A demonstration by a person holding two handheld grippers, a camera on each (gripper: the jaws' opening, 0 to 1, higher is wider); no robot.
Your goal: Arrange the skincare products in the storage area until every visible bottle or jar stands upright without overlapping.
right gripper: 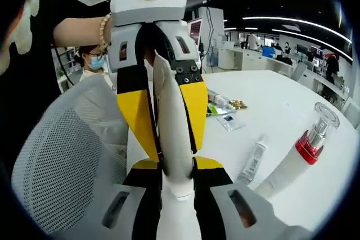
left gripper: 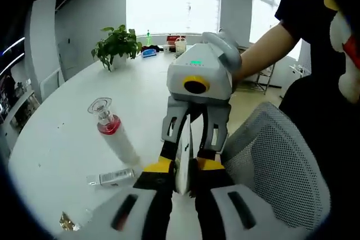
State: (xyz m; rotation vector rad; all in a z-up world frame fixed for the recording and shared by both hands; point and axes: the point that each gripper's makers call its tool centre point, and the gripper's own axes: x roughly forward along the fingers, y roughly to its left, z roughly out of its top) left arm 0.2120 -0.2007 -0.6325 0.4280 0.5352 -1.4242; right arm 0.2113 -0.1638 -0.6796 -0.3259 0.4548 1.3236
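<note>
Both grippers pinch one white tube (right gripper: 173, 139) in mid-air over the counter (left gripper: 62, 133) edge — left gripper (left gripper: 183, 181) and right gripper (right gripper: 179, 186) have fingers closed on opposite ends. Tube looks light, soft, likely slick; grip mid-body. Pump bottle (left gripper: 112, 133) with a red band leans tilted, small tube (left gripper: 111, 177) lies flat beside it; contents unreadable.

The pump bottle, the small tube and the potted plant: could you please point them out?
pump bottle (left gripper: 115, 136), left gripper view, white body below the red collar
small tube (left gripper: 112, 177), left gripper view, middle of its body
potted plant (left gripper: 116, 43), left gripper view, leaves
</note>
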